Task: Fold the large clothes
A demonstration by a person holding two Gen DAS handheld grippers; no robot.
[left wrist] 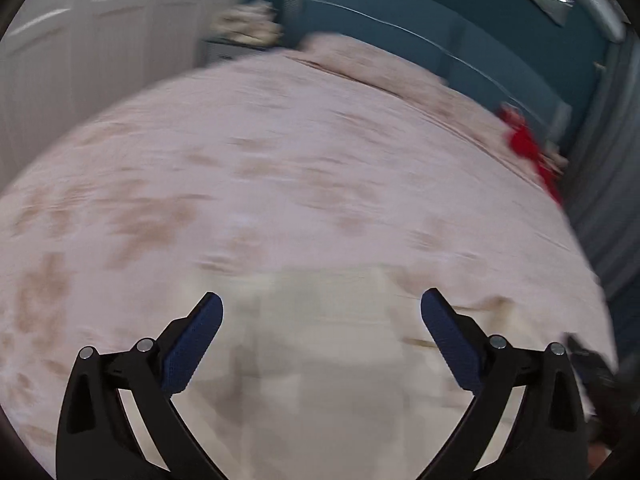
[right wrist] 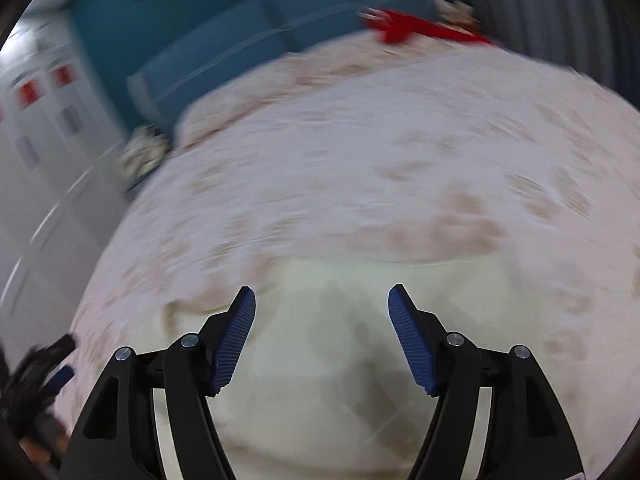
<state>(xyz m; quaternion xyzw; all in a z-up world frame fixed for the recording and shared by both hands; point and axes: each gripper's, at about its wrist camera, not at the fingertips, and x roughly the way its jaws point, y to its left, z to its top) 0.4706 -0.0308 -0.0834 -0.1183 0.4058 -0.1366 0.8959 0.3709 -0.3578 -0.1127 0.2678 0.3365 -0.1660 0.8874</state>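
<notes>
Both wrist cameras look down along their open fingers from close above the cream garment spread on the bed, facing the teal headboard at twelve o'clock. They share the garment, bed and a red item, seen at two o'clock from the left view and one o'clock from the right. Both views are motion-blurred.

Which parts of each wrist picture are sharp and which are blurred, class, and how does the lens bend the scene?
Left wrist view: the left gripper is sharp and open, while the bedspread and cream garment smear. Right wrist view: the right gripper is crisp and open, the red cloth streaks. In both, the fisheye bulges the bed within dark corners.
</notes>
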